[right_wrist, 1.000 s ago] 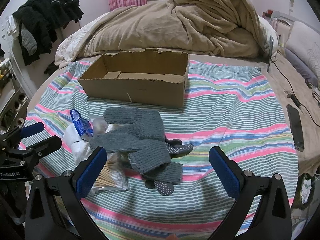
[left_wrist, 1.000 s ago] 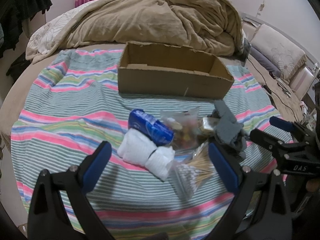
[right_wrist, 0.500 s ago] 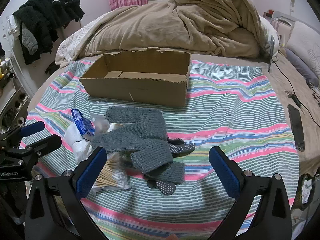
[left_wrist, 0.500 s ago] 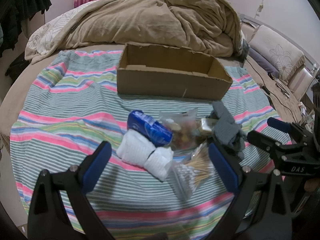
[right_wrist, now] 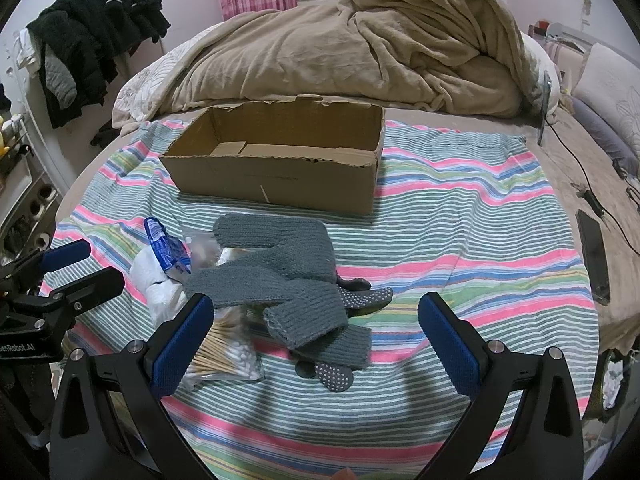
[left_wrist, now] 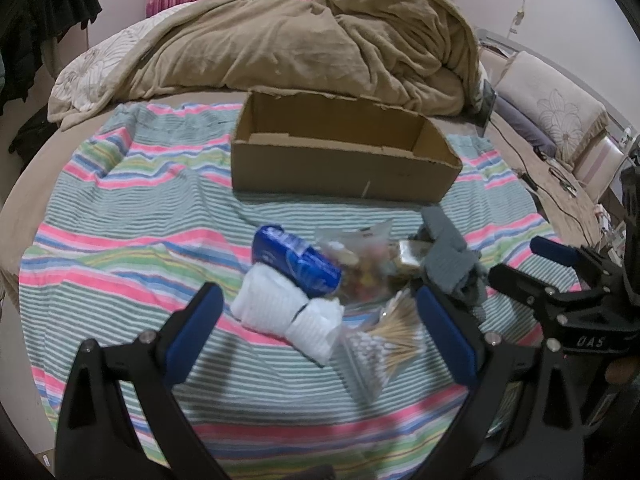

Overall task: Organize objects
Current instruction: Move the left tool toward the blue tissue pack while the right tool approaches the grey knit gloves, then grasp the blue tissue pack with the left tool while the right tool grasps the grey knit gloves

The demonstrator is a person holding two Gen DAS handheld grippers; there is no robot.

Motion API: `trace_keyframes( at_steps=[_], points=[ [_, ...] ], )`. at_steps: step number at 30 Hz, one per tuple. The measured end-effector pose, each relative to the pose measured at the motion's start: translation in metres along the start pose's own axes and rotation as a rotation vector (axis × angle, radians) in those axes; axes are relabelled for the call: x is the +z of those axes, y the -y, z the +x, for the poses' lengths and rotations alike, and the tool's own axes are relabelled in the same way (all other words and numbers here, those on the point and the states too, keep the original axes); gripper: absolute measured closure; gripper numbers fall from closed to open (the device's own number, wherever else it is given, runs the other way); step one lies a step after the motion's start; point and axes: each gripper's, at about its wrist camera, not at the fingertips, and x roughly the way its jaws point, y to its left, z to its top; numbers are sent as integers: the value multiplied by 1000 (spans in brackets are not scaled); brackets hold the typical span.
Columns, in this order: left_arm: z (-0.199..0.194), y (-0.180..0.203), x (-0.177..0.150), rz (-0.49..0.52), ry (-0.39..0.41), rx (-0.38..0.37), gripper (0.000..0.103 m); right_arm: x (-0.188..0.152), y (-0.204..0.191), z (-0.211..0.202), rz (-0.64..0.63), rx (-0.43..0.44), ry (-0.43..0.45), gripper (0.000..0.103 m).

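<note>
Over the last second both cameras only crept nearer: left gripper (left_wrist: pixel 320 336) and right gripper (right_wrist: pixel 314 340) remain spread and empty, the pile of grey socks (right_wrist: pixel 288 276) and packets unmoved mid-blanket (right_wrist: pixel 460 216), the cardboard box (right_wrist: pixel 280 168) near its far edge holding 0 items.

Bare striped cloth (right_wrist: pixel 460 216) lies wide to the right of the grey socks (right_wrist: pixel 288 272) and between the heap and the open-topped cardboard box (right_wrist: pixel 280 168); a rumpled tan blanket (right_wrist: pixel 360 52) walls the far side behind it.
</note>
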Motion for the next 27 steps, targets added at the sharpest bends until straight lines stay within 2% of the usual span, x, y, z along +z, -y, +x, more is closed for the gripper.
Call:
trace_keyframes(
  at_steps=[10,27],
  points=[
    [13,-4,5,-4,-14,-8,5,6,2,9,2,-2,-17,0],
    [72,-20,16,-28,-97,-18,7,15,25,49,45,30,-77,0]
  ],
)
